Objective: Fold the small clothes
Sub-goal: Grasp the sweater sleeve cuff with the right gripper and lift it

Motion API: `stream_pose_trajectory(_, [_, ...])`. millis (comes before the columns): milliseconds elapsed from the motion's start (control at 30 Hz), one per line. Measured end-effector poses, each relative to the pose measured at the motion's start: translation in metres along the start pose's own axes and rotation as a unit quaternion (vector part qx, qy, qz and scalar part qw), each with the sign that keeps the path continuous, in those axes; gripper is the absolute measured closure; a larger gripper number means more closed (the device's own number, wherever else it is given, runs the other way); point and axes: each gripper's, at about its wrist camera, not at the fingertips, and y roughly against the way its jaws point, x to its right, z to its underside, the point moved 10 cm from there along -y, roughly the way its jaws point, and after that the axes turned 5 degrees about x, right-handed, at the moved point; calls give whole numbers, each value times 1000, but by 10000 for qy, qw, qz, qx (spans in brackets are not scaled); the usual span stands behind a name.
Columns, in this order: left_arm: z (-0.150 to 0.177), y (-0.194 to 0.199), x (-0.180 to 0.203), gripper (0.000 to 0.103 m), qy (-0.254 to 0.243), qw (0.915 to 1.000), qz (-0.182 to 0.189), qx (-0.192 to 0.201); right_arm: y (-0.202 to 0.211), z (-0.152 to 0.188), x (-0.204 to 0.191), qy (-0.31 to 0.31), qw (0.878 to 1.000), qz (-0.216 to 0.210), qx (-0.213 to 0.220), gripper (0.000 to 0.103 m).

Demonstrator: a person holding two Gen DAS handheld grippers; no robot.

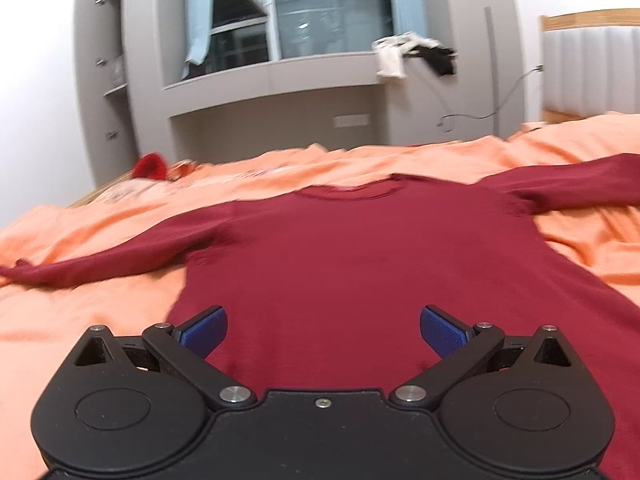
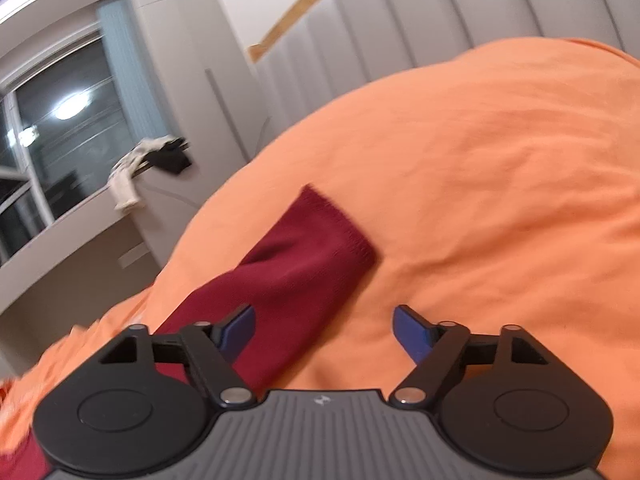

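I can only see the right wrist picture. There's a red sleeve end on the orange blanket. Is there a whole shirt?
Observer: Yes. The left wrist view shows a dark red long-sleeved shirt spread flat on the orange bedcover, both sleeves stretched out sideways.
Operator: Where's the other gripper?
Observer: The left gripper is over the shirt's lower part, jaws open, nothing between them.
Operator: Anything else on the bed?
Observer: A bright red fluffy thing lies at the far left edge; too blurred to name.

Dark window (image 1: 312, 12) reflecting a lamp — grey cabinets (image 1: 108, 80), padded headboard (image 1: 592, 68).
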Motion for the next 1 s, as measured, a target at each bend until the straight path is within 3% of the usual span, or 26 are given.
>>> stream_pose_trajectory(100, [3, -5, -14, 1, 212, 9994, -168, -217, -12, -7, 4, -190, 9998, 1, 116, 27])
stream_pose_trajectory(167, [3, -8, -23, 1, 368, 9985, -235, -325, -17, -14, 3, -210, 9992, -85, 323, 34])
stream_pose_trajectory(200, [3, -9, -27, 1, 446, 9980, -266, -372, -15, -14, 1, -185, 9991, -92, 372, 46])
stream_pose_trajectory(233, [3, -10, -31, 1, 516, 9974, -296, -405, -18, -15, 1, -130, 9991, -75, 400, 66])
stream_pose_trajectory(300, [2, -9, -39, 1, 643, 9964, -354, -418, -20, -15, -1, -46, 9992, 23, 390, 86])
stream_pose_trajectory(333, [0, -8, -44, 1, 699, 9960, -382, -406, -20, -16, -4, 13, 9992, 11, 402, 88])
stream_pose_trajectory(500, [-7, -3, -54, 1, 913, 9943, -414, -350, 3, -26, -40, 672, 9948, -247, 722, 91])
stream_pose_trajectory(533, [-8, -1, -56, 1, 938, 9942, -415, -336, 17, -30, -67, 1062, 9896, -405, 885, 91])
stream_pose_trajectory(567, [-9, 0, -57, 1, 953, 9940, -424, -324, 17, -30, -67, 1062, 9896, -405, 885, 91])
stream_pose_trajectory(700, [-11, 4, -61, 1, 979, 9935, -493, -312, 42, -32, -129, 1670, 9752, -953, 1094, 91])
stream_pose_trajectory(833, [-15, 6, -72, 1, 1112, 9917, -568, -297, 76, -23, -203, 2240, 9513, -1708, 1253, 91])
stream_pose_trajectory(1000, [-22, 8, -101, 1, 1355, 9864, -918, -121, 138, 16, -300, 2956, 9032, -2765, 1429, 91])
